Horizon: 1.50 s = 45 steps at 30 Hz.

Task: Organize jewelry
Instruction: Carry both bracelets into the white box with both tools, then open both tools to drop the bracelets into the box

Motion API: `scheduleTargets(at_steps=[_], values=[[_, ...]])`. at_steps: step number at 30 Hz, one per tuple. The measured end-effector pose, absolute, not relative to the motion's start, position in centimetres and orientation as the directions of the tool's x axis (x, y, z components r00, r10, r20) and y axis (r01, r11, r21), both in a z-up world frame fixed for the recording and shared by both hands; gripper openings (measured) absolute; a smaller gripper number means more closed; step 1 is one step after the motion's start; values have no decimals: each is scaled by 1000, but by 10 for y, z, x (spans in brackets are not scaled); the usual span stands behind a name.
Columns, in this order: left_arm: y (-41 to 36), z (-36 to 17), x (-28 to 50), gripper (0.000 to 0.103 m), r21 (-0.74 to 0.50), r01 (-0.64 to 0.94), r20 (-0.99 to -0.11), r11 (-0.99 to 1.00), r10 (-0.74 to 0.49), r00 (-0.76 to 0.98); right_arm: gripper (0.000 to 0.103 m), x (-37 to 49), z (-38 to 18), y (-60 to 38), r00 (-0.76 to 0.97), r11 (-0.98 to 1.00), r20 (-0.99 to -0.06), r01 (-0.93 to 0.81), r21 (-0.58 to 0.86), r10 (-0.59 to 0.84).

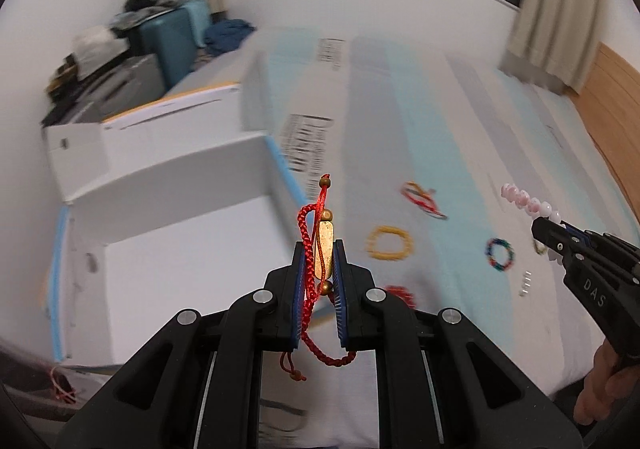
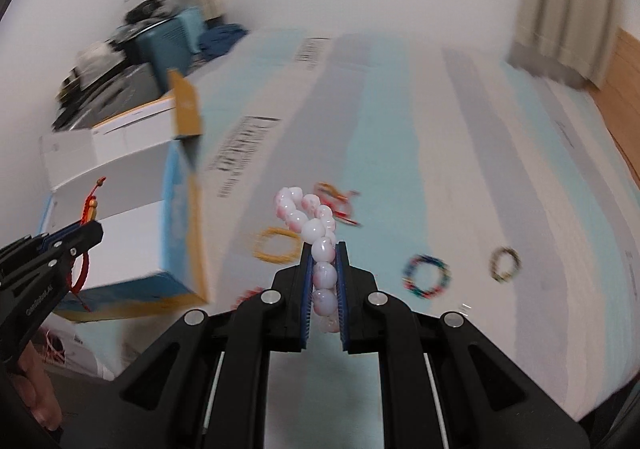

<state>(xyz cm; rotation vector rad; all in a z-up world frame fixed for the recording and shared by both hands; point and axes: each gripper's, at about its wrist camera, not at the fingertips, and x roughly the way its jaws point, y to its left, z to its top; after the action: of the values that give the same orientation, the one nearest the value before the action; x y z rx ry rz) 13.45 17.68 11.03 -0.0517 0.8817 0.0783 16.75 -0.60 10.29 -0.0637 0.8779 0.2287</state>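
My left gripper [image 1: 320, 245] is shut on a red braided cord bracelet with a gold bar [image 1: 323, 249], held above the near corner of an open white box [image 1: 180, 249]. My right gripper [image 2: 324, 249] is shut on a pink-and-white bead bracelet [image 2: 316, 225], held above the striped bed. The right gripper also shows in the left wrist view [image 1: 540, 233], the left gripper in the right wrist view [image 2: 94, 231]. On the bed lie a yellow bracelet [image 1: 389, 243], a red-and-yellow cord bracelet [image 1: 422, 199], a multicolour bead bracelet [image 1: 500, 254] and a red bracelet [image 1: 400, 293].
A dark bead bracelet [image 2: 506, 264] lies right of the multicolour one. The box [image 2: 132, 233] has blue-and-yellow sides and raised flaps. Suitcases and clothes [image 1: 160, 33] are piled at the far left. A curtain [image 1: 556, 9] and wooden headboard [image 1: 612, 97] are at the right.
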Motion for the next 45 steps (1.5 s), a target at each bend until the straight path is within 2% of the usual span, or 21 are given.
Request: scheduleTargets(at_steps=[7, 16, 23, 35, 42, 45], values=[[254, 112, 126, 12, -15, -198, -786, 980, 111, 608, 10, 167, 103, 95, 574, 922, -775, -387, 28, 264], [324, 100, 117, 12, 1, -291, -835, 957, 161, 526, 10, 180, 67, 191, 405, 853, -857, -517, 73, 318], [356, 66, 131, 12, 1, -337, -888, 942, 156, 433, 10, 202, 31, 223, 293, 843, -915, -532, 85, 278], [384, -4, 157, 12, -10, -380, -961, 925, 96, 258, 10, 220, -25, 246, 171, 852, -964, -516, 90, 206], [388, -17, 161, 12, -3, -396, -969, 918, 95, 229, 10, 224, -37, 249, 152, 851, -969, -518, 90, 196], [385, -15, 162, 16, 12, -388, -966, 922, 111, 234, 12, 226, -42, 252, 145, 850, -969, -519, 96, 198]])
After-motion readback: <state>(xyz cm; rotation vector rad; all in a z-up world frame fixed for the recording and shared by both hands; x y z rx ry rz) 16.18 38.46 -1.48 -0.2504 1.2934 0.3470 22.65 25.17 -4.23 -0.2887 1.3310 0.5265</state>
